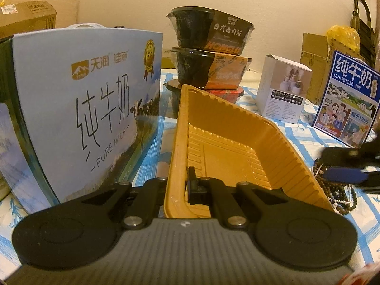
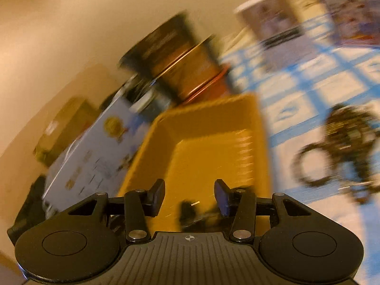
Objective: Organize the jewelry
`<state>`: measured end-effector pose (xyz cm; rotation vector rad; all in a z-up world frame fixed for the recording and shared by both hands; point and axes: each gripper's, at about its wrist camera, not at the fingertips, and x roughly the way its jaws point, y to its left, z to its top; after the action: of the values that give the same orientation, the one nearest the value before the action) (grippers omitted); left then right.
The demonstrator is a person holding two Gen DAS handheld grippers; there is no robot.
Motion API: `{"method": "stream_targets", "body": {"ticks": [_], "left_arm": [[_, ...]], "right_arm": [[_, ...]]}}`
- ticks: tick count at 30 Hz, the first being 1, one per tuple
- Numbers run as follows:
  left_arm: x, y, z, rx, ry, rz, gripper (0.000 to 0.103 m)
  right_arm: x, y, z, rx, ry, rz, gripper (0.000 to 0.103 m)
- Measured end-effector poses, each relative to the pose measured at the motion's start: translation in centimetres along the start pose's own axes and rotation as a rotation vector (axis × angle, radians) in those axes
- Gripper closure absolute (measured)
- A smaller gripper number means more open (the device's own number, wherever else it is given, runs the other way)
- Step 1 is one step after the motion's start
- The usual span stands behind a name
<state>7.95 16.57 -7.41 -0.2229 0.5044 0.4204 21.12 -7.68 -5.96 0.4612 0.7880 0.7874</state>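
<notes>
My left gripper (image 1: 177, 185) is shut on the near rim of a yellow plastic tray (image 1: 228, 152), which tilts up and away and holds nothing that I can see. A pile of dark bead bracelets (image 1: 337, 190) lies on the blue-checked cloth right of the tray. My right gripper (image 1: 342, 166) shows at the right edge there, just above the beads. In the blurred right wrist view my right gripper (image 2: 188, 198) is open and empty over the tray's near part (image 2: 213, 152). The beads (image 2: 342, 152) lie to its right.
A large blue milk carton (image 1: 78, 109) stands close on the left of the tray. Stacked black food bowls (image 1: 209, 47) stand behind it. A white box (image 1: 282, 87) and a smaller milk box (image 1: 349, 99) stand at the right. Cardboard boxes (image 1: 315, 64) line the wall.
</notes>
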Motion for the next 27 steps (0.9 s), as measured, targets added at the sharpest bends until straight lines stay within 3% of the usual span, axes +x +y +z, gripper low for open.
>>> {"method": "stream_targets", "body": {"ticks": [6,11,15,18,21,27], "left_arm": [[0.2,0.2,-0.1,-0.019,0.007,0.007,0.099],[0.1,0.1,0.0,-0.021,0.014,0.010,0.099],[0.1,-0.1,0.2,-0.004,0.018,0.017,0.099],[0.3,-0.2,0.3,0.005,0.027,0.029,0.099],[0.3,-0.2,0.4,0.001,0.038,0.031,0.099],[0.2,-0.6,0.9,0.012,0.040,0.032,0.099]], "right_arm": [[-3.4,-6.0,0.9,-0.082,-0.031,-0.240,0.057],[-5.1,-9.6,0.0,-0.142,-0.012,-0.303,0.057],[-5.9,-12.3,-0.5,-0.104,-0.015,-0.304,0.057],[-6.2,-12.9,-0.2,-0.133,-0.012,-0.278,0.067],[-5.8,-12.2,0.0,-0.210,0.016,-0.237,0.081],[-4.2,-9.3,-0.8,-0.330,0.083,-0.162,0.084]]}}
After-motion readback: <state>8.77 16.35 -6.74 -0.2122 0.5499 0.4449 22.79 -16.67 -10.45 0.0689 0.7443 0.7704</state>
